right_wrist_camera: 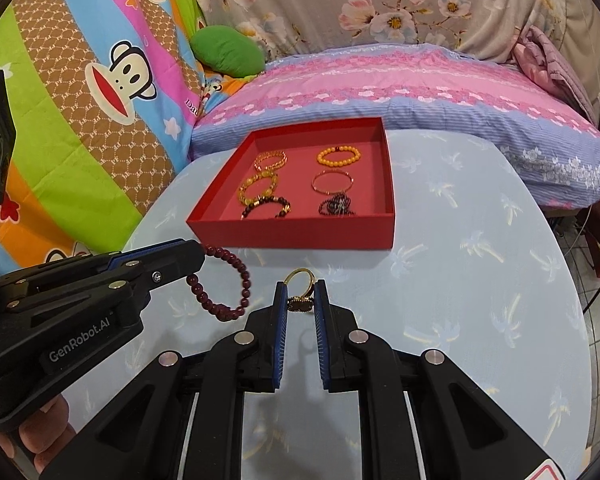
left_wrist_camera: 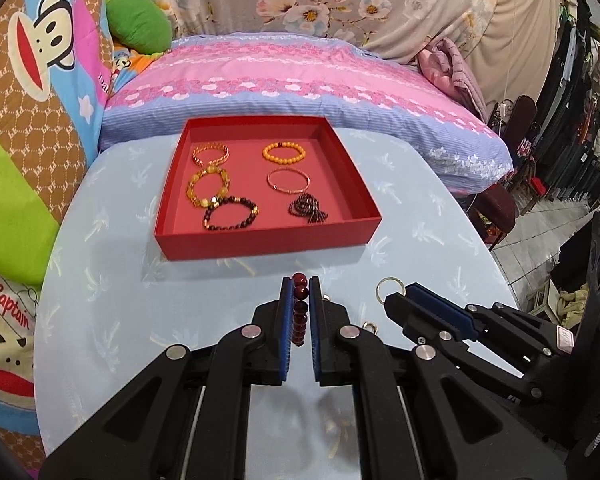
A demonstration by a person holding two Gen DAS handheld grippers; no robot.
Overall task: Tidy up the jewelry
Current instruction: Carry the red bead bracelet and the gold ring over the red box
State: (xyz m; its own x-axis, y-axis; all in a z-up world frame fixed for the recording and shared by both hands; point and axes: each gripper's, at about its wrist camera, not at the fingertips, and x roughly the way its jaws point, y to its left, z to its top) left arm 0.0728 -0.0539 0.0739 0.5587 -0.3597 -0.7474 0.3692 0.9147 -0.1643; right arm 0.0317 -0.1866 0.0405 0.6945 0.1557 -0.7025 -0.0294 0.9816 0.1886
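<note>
Left gripper (left_wrist_camera: 300, 292) is clamped on a dark red bead bracelet (left_wrist_camera: 300, 304), pads squeezed on the strand. From the right wrist view the bracelet (right_wrist_camera: 224, 280) hangs out of the left gripper (right_wrist_camera: 196, 258) as an open loop, over the table's near-left area and just short of the tray's front wall.

The table (left_wrist_camera: 112, 300) has a pale blue cloth with a palm print. A red tray (left_wrist_camera: 260, 236) sits toward the far edge, near the table's middle. Inside it there are two columns of three. Left column, back to front: amber bracelet (left_wrist_camera: 211, 153), chunky yellow bracelet (left_wrist_camera: 208, 188), dark bracelet with gold beads (left_wrist_camera: 231, 213). The yellow and the dark one touch or overlap. Right column: orange bead bracelet (left_wrist_camera: 285, 153), thin gold bangle (left_wrist_camera: 289, 179), and a bunched-up dark chain (left_wrist_camera: 307, 210) by the front wall.

Right gripper (right_wrist_camera: 302, 290) is closed on a gold ring (right_wrist_camera: 299, 286), which stands up between the pads, with a darker decorated part low in the grip. In the left view the ring (left_wrist_camera: 390, 288) pokes out of the right gripper's tip (left_wrist_camera: 398, 300), over the near-right part of the table. Two small metal loops show just beside the left gripper there; can't tell what they are.

Beyond the far edge there's a pink and blue pillow (left_wrist_camera: 300, 80), and a monkey-print blanket (left_wrist_camera: 40, 80) off the left edge.
</note>
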